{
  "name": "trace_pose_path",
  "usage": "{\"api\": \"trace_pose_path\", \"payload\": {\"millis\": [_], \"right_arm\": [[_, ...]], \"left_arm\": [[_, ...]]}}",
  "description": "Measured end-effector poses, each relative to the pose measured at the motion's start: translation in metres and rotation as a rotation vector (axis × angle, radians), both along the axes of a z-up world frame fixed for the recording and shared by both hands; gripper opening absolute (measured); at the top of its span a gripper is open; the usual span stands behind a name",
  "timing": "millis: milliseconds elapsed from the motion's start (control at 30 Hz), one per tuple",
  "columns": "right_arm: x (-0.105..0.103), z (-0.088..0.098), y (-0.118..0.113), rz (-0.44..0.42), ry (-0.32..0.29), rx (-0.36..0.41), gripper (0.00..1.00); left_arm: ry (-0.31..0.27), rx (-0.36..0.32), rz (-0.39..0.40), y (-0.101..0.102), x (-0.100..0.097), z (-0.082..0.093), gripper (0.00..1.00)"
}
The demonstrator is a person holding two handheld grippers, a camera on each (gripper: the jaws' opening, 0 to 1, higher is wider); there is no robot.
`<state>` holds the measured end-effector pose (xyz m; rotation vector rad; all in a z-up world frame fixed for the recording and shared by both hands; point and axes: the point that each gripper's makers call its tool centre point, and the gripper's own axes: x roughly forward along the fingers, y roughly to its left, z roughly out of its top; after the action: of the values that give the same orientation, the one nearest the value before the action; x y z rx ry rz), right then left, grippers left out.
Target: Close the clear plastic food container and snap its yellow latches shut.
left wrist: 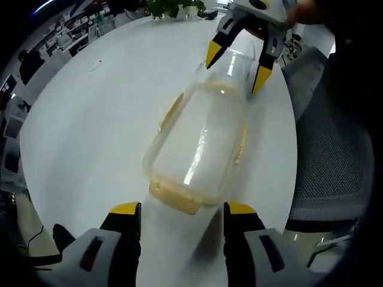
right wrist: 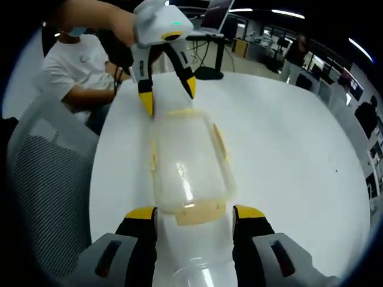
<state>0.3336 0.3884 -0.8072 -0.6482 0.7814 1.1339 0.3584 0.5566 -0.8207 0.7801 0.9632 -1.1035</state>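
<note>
A clear plastic food container (left wrist: 200, 140) lies lengthwise on the round white table (left wrist: 90, 131), with yellow latches along its long sides (left wrist: 170, 110) and a yellow latch (left wrist: 175, 198) on the end nearest me. My left gripper (left wrist: 182, 209) is open, its yellow-tipped jaws standing just short of that end. At the far end my right gripper (left wrist: 238, 66) is open, straddling a clear plastic part. In the right gripper view the container (right wrist: 188, 161) runs away from the right gripper (right wrist: 194, 213), whose jaws flank a yellow end latch (right wrist: 194, 213). The left gripper (right wrist: 167, 92) hangs open over the far end.
A grey mesh chair (left wrist: 326, 155) stands close to the table edge beside the container. A person in a white shirt (right wrist: 75, 72) sits behind it. Potted plants (left wrist: 173, 7) stand at the far rim. A clear rounded piece (right wrist: 197, 274) lies low between the right jaws.
</note>
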Motion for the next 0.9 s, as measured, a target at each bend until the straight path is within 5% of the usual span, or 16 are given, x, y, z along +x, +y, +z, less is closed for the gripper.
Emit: {"api": "trace_pose_path", "payload": {"millis": [900], "right_arm": [[0.011,-0.02,-0.001,0.077,0.003,-0.091,0.47]], "left_arm": [[-0.001,0.115,-0.251,-0.005,0.002,-0.015,0.52]]}}
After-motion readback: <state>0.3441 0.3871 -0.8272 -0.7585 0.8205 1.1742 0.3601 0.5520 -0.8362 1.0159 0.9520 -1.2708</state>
